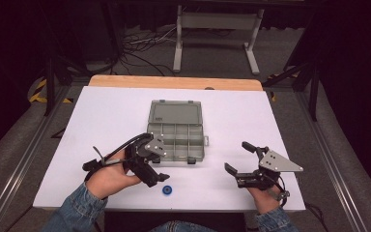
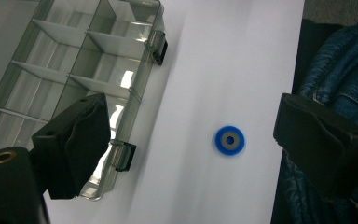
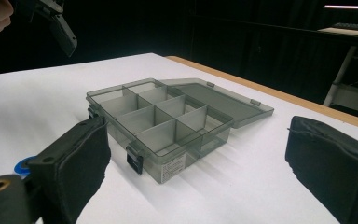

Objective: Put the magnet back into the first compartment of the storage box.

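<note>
a small blue ring [image 1: 166, 190] with a grey centre and a dark hole lies flat on the white table, near the person's edge. it is bare on every side, touching nothing. the clear grey compartment box [image 1: 176, 139] sits just beyond it, its lid folded open and lying flat behind. dividers split the box into small cells, which look empty. two dark latches hang on its front wall, the side that faces the ring.

Left gripper [image 1: 160, 164] hovers above the blue ring [image 1: 166, 190] — jaws apart — beside the open compartment box [image 1: 176, 130].
</note>
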